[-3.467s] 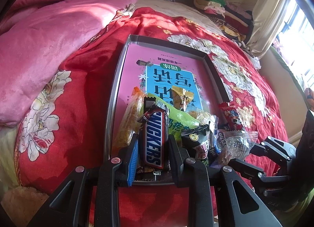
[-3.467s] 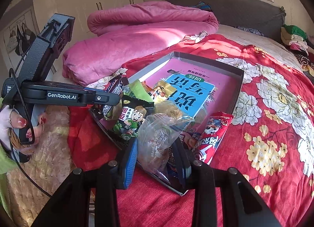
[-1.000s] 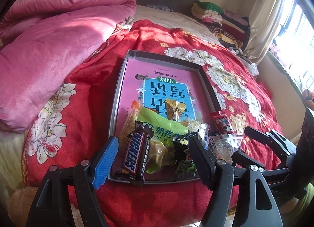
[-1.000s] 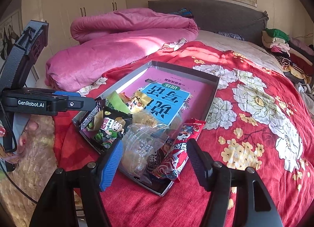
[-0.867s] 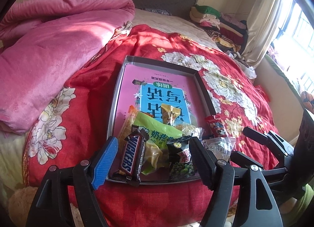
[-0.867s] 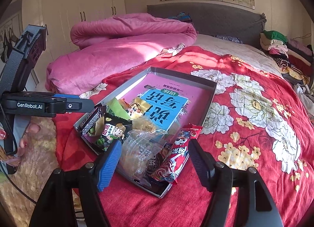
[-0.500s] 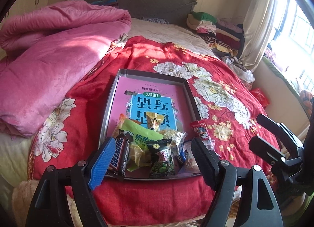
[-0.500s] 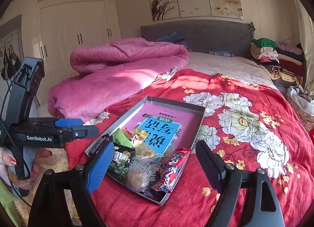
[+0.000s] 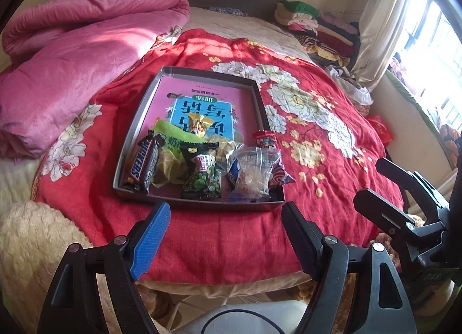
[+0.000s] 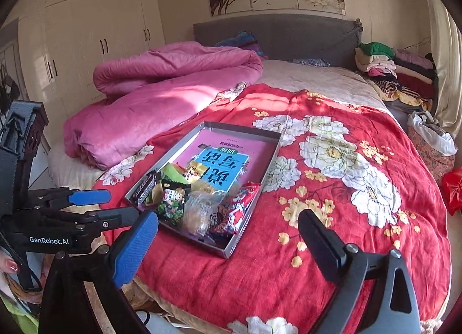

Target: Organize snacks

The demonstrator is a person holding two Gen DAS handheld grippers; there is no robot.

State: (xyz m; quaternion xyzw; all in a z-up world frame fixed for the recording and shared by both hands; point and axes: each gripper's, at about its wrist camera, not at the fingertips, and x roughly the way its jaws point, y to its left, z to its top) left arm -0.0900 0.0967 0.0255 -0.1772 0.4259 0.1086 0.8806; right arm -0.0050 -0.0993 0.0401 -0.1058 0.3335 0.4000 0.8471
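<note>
A: Left to right, what is shown?

B: Quilt [image 9: 72,54]; tray [image 9: 199,205] on the bed [image 9: 317,143], holding a Snickers [image 9: 141,165], a green pack [image 9: 202,172] and a clear bag [image 9: 254,175] crowded at its near end. Left tongs [image 9: 225,235] apart, empty. Right tongs [image 10: 228,244] opening, nothing between them.

A: How best to proceed?

B: Judged: approach from above, pinch one wrapper at a time, and spread the packs toward the tray's bare far end.
</note>
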